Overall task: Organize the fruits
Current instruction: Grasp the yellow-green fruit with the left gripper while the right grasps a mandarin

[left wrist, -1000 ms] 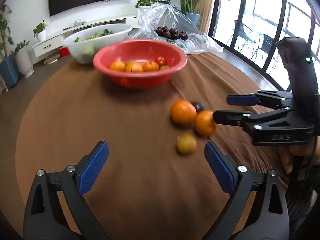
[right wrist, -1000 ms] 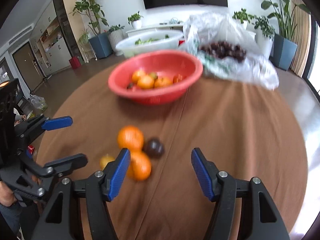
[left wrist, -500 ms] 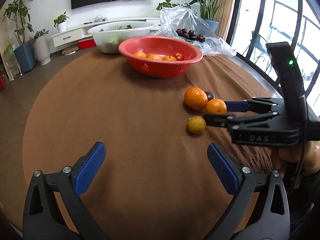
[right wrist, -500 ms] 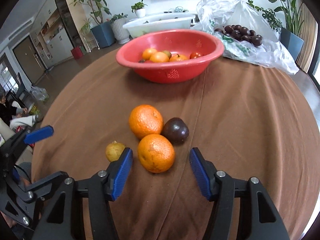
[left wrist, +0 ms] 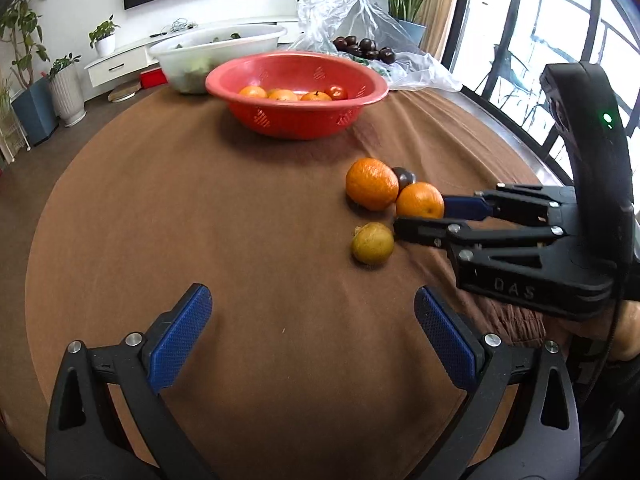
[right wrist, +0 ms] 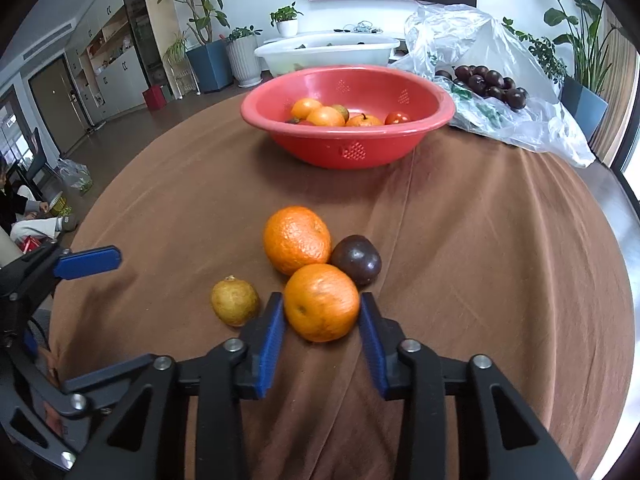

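Nearest the right wrist camera, the right gripper brackets the nearer round orange citrus fruit, its blue-padded jaws at or very near the fruit's two sides on the brown tablecloth; whether the grip is firm cannot be told. The left gripper hangs released, jaws wide apart over bare cloth. Touching the bracketed fruit are a larger dimpled orange and a dark purple round fruit; a small yellow-green fruit lies just beside the left pad. Risk: a lift could nudge these neighbours and set them rolling, and a grasp this close to the fingertips could let the round fruit slip out. Loose fruits on the cloth: four. Beyond stands one red perforated plastic bowl holding at least five fruits, then one white basin and one clear plastic bag of dark fruits.
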`<state>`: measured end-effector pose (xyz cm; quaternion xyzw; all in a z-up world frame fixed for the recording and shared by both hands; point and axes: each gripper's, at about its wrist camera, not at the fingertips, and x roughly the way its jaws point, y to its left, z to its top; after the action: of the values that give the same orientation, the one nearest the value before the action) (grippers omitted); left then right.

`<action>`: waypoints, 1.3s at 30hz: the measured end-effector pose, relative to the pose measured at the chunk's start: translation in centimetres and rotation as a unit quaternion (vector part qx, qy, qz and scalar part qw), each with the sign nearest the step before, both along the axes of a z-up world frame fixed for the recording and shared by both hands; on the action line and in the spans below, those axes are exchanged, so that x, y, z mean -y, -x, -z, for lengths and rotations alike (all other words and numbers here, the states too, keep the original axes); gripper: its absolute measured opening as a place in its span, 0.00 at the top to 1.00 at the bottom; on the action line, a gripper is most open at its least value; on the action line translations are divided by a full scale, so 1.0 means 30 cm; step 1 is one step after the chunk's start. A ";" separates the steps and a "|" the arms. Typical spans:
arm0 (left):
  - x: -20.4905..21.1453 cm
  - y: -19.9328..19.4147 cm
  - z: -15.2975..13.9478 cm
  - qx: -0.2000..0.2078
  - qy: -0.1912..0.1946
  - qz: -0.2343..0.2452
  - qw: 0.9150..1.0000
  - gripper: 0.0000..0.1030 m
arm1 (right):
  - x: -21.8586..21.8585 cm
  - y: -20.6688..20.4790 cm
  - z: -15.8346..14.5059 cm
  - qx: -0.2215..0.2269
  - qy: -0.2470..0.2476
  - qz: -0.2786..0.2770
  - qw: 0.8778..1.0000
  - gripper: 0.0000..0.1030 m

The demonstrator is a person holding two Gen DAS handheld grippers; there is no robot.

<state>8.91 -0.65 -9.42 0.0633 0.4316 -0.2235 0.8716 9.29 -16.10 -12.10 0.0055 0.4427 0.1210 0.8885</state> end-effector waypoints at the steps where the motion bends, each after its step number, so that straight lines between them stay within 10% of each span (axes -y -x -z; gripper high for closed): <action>1: 0.006 -0.007 -0.003 0.000 0.001 0.003 1.000 0.00 | 0.002 0.004 -0.001 -0.001 -0.003 0.000 1.000 0.63; 14: 0.106 -0.101 0.020 -0.011 -0.014 0.045 0.999 0.01 | 0.077 0.059 -0.024 -0.008 -0.035 0.021 0.999 0.64; 21: 0.146 -0.112 0.047 -0.029 -0.018 0.070 0.997 0.45 | 0.107 0.065 -0.025 -0.007 -0.042 0.030 0.999 0.64; 39: 0.183 -0.073 0.057 -0.004 -0.036 0.087 0.996 0.75 | 0.106 0.073 -0.028 -0.005 -0.046 0.030 0.998 0.64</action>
<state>11.11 -6.15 -11.12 0.1307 0.4353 -0.2832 0.8445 7.10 -19.29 -11.27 0.0599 0.4407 0.1144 0.8883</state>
